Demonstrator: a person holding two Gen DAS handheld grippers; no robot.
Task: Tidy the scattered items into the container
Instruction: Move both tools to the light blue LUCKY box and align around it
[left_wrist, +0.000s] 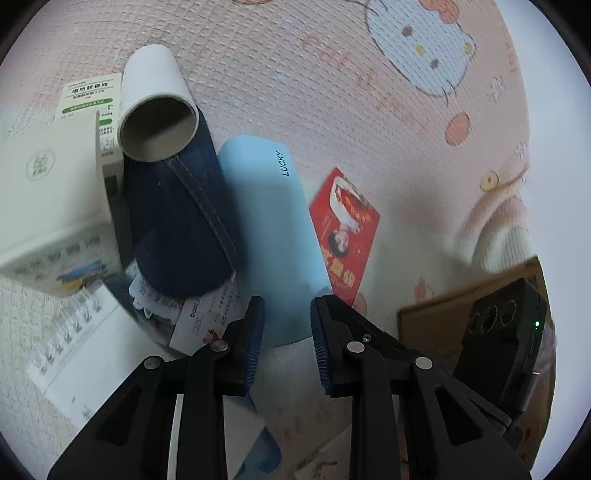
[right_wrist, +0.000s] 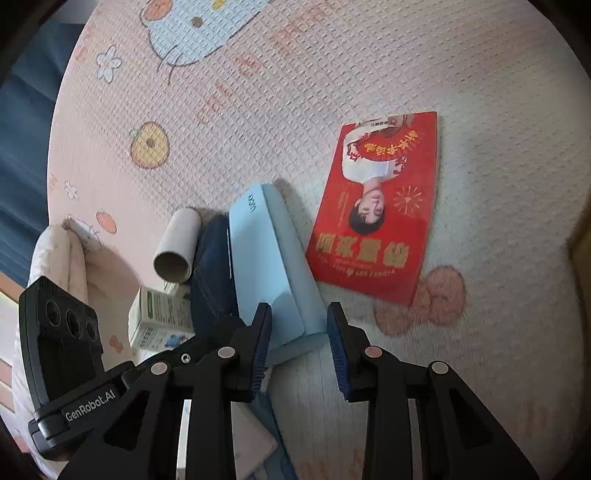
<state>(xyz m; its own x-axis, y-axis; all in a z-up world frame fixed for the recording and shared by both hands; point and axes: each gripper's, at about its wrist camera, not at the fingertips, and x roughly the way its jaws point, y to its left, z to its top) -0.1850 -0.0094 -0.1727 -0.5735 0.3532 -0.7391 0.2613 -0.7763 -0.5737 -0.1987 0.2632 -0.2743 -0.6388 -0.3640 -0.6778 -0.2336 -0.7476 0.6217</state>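
Left gripper hovering with jaws apart over one pale blue case reading "LUCKY", right gripper parted near its end, "GenRobot.AI" showing on the other gripper, one red leaflet lying beside on cartoon-cat mat, one cardboard tube, two white boxes.

We see soft, even daylight and strong fisheye bending with dark corners; the white printed cardboard box at left is motion-blurred.

Light blue case lies beside a red leaflet, its near end seemingly between gripper fingers.
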